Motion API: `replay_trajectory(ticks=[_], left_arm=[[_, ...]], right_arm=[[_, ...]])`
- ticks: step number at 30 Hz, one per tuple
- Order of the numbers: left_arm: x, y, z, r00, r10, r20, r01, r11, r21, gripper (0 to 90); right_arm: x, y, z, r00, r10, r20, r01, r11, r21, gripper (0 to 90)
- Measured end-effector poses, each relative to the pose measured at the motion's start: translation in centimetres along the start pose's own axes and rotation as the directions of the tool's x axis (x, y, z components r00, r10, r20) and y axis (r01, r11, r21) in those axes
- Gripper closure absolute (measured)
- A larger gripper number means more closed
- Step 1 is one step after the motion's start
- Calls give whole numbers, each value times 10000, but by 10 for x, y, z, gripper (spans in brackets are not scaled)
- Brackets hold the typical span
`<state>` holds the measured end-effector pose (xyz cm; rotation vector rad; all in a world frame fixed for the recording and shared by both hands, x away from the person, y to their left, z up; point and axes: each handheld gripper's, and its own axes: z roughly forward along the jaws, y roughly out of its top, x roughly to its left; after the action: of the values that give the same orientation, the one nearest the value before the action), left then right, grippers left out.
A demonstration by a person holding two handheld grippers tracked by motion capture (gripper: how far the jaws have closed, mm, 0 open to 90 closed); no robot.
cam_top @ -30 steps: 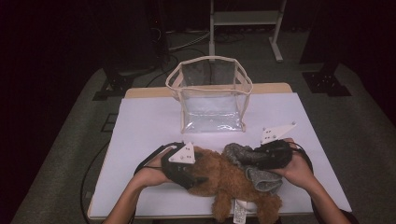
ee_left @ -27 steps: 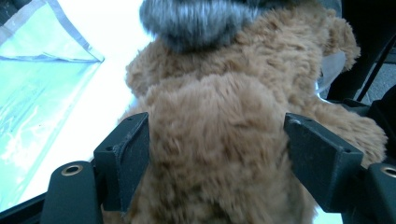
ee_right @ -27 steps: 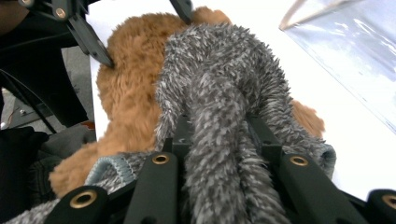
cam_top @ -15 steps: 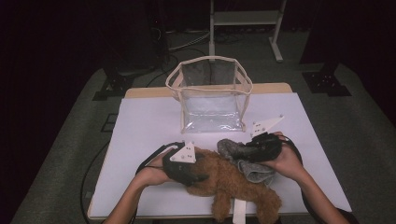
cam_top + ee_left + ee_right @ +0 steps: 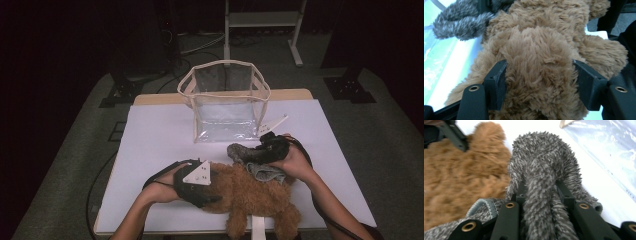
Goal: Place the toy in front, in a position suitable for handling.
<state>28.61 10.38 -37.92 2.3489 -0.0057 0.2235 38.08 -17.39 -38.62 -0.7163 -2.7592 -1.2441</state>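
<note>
- My right tongs [image 5: 262, 148] have carried the grey fuzzy cloth [image 5: 245, 152] closer to the clear bag [image 5: 225, 102], clamped tight on its fold.
- My left tongs [image 5: 210, 192] have just been closing and now squeeze the brown plush toy [image 5: 250, 195].
- The toy lies on the white tabletop [image 5: 150, 140], just beside the cloth.

one brown plush toy [image 5: 252, 197], one grey fuzzy garment [image 5: 250, 156], one clear bag [image 5: 225, 102]
</note>
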Motion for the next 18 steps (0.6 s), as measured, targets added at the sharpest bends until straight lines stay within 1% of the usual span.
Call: replay_trajectory(ticks=[2,4,9,11,12,13,14,16,18], left_arm=[[1,0,1,10000,-19,-54,19,10000,-4,335],[3,1,2,9997,-85,-230,86,10000,3,330],[7,0,3,9979,-500,-407,493,9986,-180,324],[9,0,4,9969,-599,-511,589,9980,-222,324],[10,0,4,9959,-714,-552,698,9971,-295,325],[11,0,4,9958,-690,-600,676,9974,-258,324],[12,0,5,9937,-889,-684,865,9956,-363,324],[15,1,6,9909,-1055,-837,1029,9941,-347,317],[17,2,8,9862,-1313,-1011,1280,9910,-383,313]], right_arm=[[-3,-3,-1,9997,244,-60,-244,9997,-49,684],[-1,-4,-6,9996,265,-127,-267,9995,-167,686],[14,-1,-29,9996,-148,-259,135,9987,-487,687],[20,-5,-39,9994,-278,-221,269,9987,-422,687],[22,-7,-43,9993,-317,-174,311,9989,-355,687],[24,-12,-49,9995,-288,-103,285,9992,-295,686],[24,-15,-52,9997,-222,-86,220,9994,-276,686],[23,-23,-61,10000,-13,-10,13,9997,-246,686],[22,-29,-68,9999,136,5,-136,9993,-359,686]])
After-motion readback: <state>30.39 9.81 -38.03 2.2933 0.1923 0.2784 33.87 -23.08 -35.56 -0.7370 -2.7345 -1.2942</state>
